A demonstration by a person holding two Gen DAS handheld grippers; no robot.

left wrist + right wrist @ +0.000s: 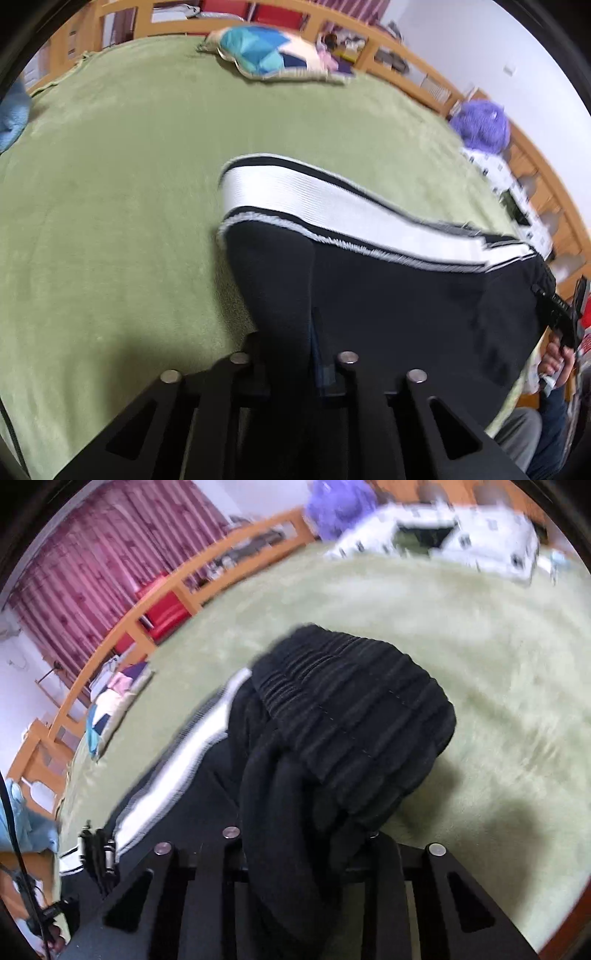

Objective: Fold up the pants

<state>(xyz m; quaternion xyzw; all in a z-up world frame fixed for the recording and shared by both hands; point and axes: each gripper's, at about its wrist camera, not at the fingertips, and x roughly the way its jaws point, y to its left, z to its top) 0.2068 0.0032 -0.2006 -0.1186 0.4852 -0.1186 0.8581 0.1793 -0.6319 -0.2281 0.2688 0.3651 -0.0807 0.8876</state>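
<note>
Both grippers, left gripper (295,354) and right gripper (303,845), have jaws clenched on the pants (388,295); probably next: lift and fold across the bed (110,184).

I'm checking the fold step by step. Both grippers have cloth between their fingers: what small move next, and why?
Probably lift both ends together. The left gripper pinches the black pants near the leg; the right gripper clamps the bunched waistband above the green blanket.
</note>
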